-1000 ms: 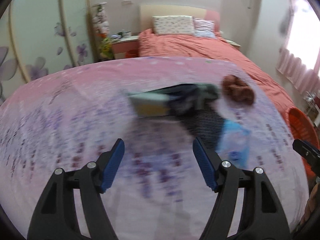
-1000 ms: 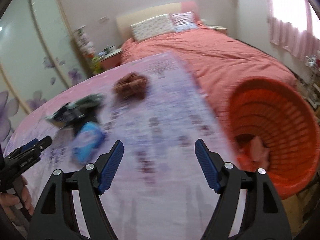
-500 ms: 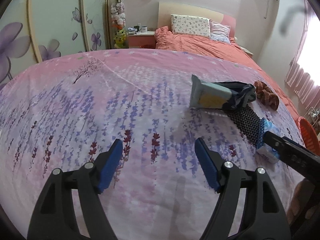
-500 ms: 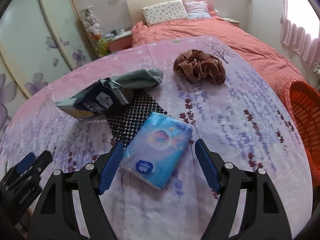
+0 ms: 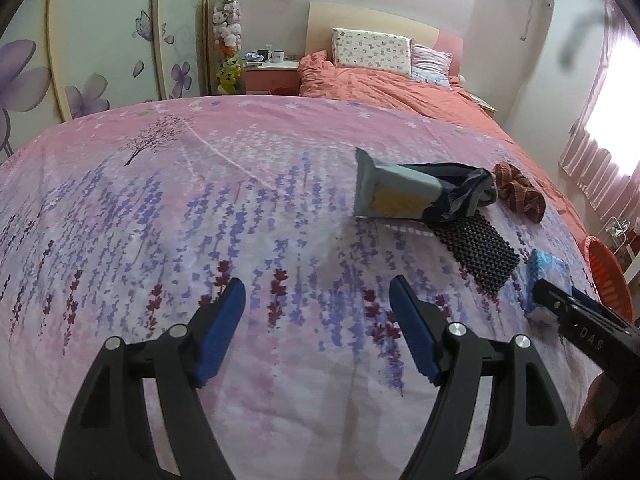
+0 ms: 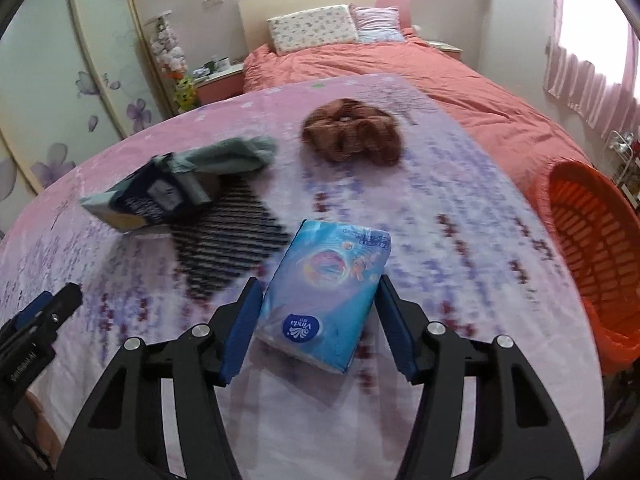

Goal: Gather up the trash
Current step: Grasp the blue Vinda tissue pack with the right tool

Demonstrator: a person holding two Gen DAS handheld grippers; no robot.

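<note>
Near the front right corner of the bed (image 6: 400, 420), the right hand-held gripper (image 6: 318, 324) straddles the blue tissue pack (image 6: 324, 292). Its jaws have just been closing w/ the pack between them; pads sit just beside the pack's sides, firm contact not confirmed. Left hand-held gripper (image 5: 316, 332) hangs open over bare floral cover, nothing between jaws.

Progress est.: early. Orange basket (image 6: 592, 248) stands off the bed's right edge; contents not visible from here. Items left on the bed: tissue pack, crumpled snack wrapper (image 6: 148, 200), black mesh mat (image 6: 228, 248) partly under it, brown scrunchie (image 6: 352, 136) toward the far right edge. Which count as trash beyond the wrapper: judgement call.

Next req'd: complete grip, lift, transfer to basket.
</note>
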